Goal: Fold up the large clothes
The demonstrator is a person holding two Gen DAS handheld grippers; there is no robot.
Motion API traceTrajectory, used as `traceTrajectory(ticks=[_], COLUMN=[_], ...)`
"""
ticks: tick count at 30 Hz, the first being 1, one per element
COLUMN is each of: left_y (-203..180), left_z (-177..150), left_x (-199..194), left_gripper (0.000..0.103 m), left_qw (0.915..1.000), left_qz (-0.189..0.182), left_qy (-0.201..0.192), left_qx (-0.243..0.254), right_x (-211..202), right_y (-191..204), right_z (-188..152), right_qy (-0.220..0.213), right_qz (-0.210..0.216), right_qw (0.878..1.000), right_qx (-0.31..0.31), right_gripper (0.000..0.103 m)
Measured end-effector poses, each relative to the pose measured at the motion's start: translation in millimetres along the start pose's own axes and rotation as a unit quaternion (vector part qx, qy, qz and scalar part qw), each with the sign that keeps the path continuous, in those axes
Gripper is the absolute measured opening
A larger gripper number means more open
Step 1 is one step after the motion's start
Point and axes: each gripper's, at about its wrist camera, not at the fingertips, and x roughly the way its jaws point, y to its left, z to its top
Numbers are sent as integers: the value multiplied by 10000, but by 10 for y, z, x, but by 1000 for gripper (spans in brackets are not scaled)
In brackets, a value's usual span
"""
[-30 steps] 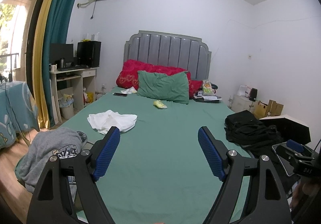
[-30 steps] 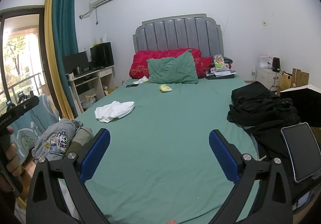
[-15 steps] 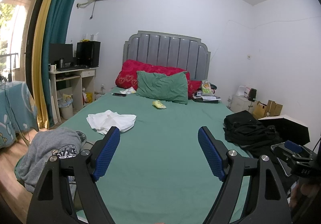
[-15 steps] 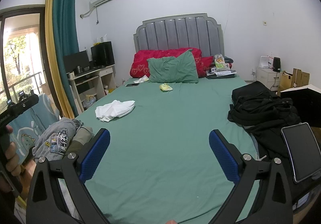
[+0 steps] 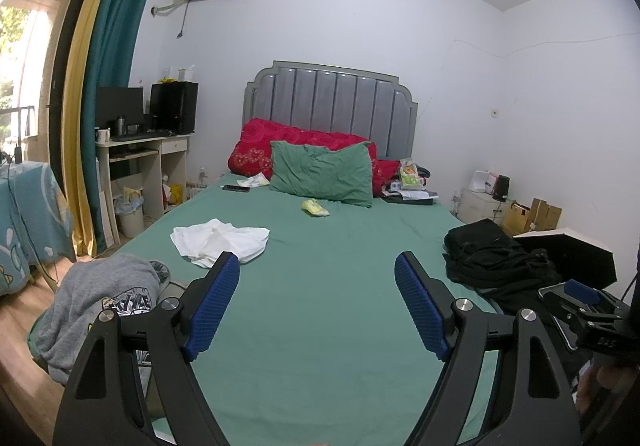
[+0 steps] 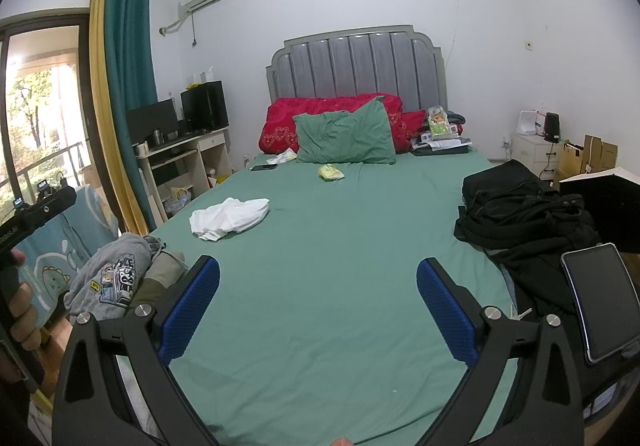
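The left gripper (image 5: 318,266) has its blue-padded jaws spread wide with nothing between them, poised over the foot of the bed (image 5: 320,326) and its bare green sheet. The right gripper (image 6: 318,272) is likewise released and empty, above the same stretch of sheet. At the bed's near left corner a grey sweatshirt (image 5: 100,298) with a printed patch lies crumpled, half off the edge. Further up the bed's left side lies a crumpled white garment (image 5: 220,242). Along the bed's right edge sits a heap of black clothes (image 6: 520,214), with a tablet (image 6: 600,298) just beside it at the near right corner. At the head of the bed a green pillow (image 5: 324,174) leans on a red quilt (image 5: 256,150) before the grey headboard (image 5: 328,102). A small yellow packet (image 5: 316,208) lies just in front of the pillow.
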Motion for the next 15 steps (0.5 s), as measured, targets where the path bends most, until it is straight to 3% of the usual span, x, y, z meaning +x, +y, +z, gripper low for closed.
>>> traceTrajectory(ticks=[15], left_y=[-18], left_z=[-1], left_x=[7], left_gripper=[83], left_qw=[10000], left_qz=[-4], left_qy=[-4], left_qx=[5], right_x=[7], right_y=[-3], right_z=[3], right_qy=[10], right_qz=[13], right_qw=[10000], right_qx=[5], right_gripper=[98])
